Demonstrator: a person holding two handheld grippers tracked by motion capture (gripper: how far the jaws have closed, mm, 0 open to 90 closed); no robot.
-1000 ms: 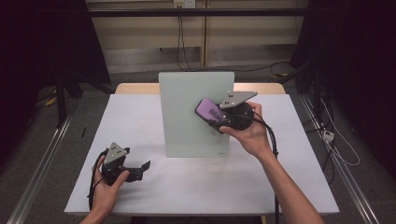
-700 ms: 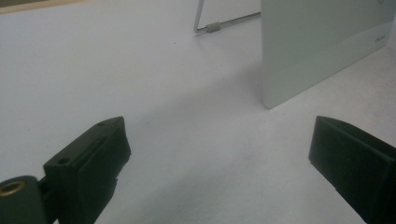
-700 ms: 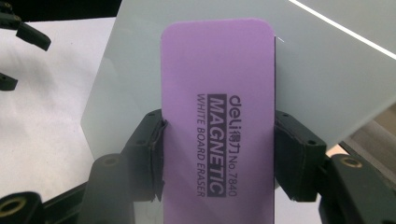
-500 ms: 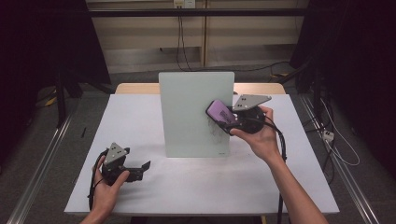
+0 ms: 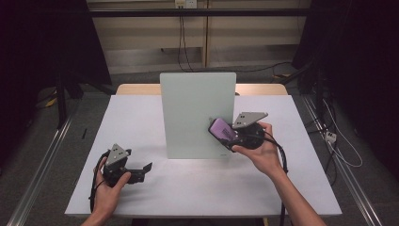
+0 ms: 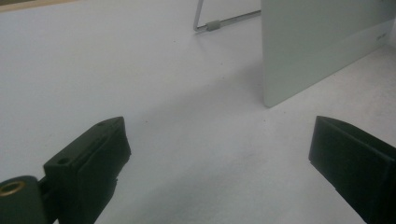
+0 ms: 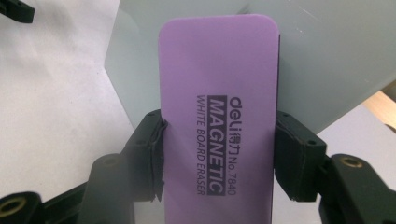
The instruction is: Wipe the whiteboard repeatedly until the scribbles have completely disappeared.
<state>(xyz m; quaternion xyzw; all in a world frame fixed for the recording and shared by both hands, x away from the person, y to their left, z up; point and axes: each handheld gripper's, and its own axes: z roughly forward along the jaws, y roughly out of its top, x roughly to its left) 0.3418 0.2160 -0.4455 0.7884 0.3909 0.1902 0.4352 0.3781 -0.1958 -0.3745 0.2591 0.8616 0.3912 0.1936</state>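
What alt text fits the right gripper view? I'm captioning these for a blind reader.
A purple whiteboard eraser, printed "MAGNETIC WHITE BOARD ERASER", is clamped between the right gripper's two black jaws. Behind it stands a pale upright board on a white table.

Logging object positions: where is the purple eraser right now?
The purple eraser is clamped in the right claw, held against the upright whiteboard's lower right area in the high view.

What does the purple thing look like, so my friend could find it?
Find the pale whiteboard standing upright mid-table. At its lower right corner, the right gripper clamps a flat purple eraser with rounded corners. It's the table's one purple thing, printed "MAGNETIC WHITE BOARD ERASER".
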